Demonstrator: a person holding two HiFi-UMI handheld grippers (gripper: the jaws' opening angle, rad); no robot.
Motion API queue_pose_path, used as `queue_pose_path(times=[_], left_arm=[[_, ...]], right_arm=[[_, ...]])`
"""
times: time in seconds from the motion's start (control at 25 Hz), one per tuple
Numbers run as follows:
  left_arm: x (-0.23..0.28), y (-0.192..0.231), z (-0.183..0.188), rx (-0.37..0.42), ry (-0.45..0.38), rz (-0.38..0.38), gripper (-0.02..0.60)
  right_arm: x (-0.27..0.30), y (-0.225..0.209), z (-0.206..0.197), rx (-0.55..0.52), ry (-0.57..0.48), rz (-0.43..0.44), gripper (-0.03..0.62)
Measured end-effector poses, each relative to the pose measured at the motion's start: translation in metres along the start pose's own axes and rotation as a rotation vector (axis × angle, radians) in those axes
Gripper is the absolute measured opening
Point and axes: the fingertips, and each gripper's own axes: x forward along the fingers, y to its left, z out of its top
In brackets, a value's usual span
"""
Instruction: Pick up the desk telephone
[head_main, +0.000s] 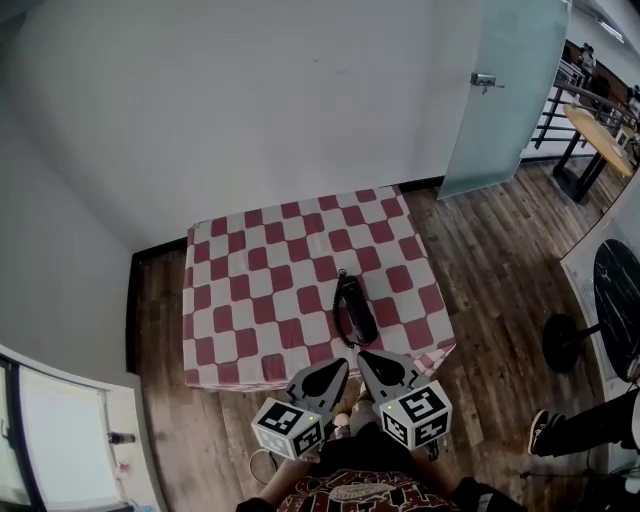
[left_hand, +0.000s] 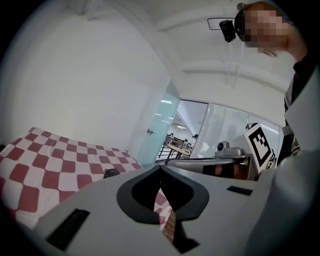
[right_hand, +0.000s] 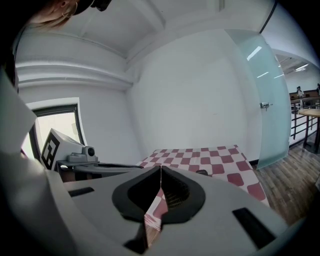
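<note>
Wooden planks are covering the floor of a white-walled room, and a table (head_main: 240, 300) draped in a red-and-white checked cloth is standing against the far wall. A frosted glass door (head_main: 505, 95) is standing to the far right.

A black desk telephone (head_main: 353, 308) is lying on the near right part of the table, with its long side running from near to far. It is resting on the cloth with nothing touching it.

Both grippers are hovering side by side at the table's near edge, angled slightly downward and converging toward the telephone. The left tongs (head_main: 344, 363) are pressed together with nothing between them. The right tongs (head_main: 362, 353) are closed tip to tip as well, and they are empty. Both pairs of tips are sitting just short of the telephone's near end.

The person's hands are hiding under the left marker cube (head_main: 288, 428) and the right marker cube (head_main: 417, 414), so only forearms and a patterned garment are showing at the bottom edge. In the left gripper view the grey body of the left tongs (left_hand: 160, 167) is covering most of the telephone (left_hand: 111, 173), leaving a dark sliver. The right gripper view is showing the same past the right tongs (right_hand: 160, 167), with only the telephone's top (right_hand: 201, 172) peeking out. Handset and cord are blending into one dark shape from above.

Black-and-white square patterns are the print on the cubes.
</note>
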Motion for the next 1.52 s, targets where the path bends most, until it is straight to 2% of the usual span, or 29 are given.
queue_pose_path(times=[0.56,0.92,1.28,1.52], left_arm=[[0.059,0.039,0.036,0.004,0.013,0.045,-0.001],[0.089,0.057,0.059,0.011,-0.001,0.104,0.0],[0.103,0.073,0.06,0.026,-0.021,0.179,0.0],[0.111,0.078,0.057,0.012,-0.008,0.172,0.0]], right_arm=[[0.048,-0.053,0.031,0.002,0.026,0.055,0.02],[0.068,-0.084,0.049,-0.019,0.039,0.088,0.02],[0.082,-0.103,0.048,-0.043,0.06,0.147,0.02],[0.086,-0.113,0.04,-0.044,0.094,0.132,0.02]])
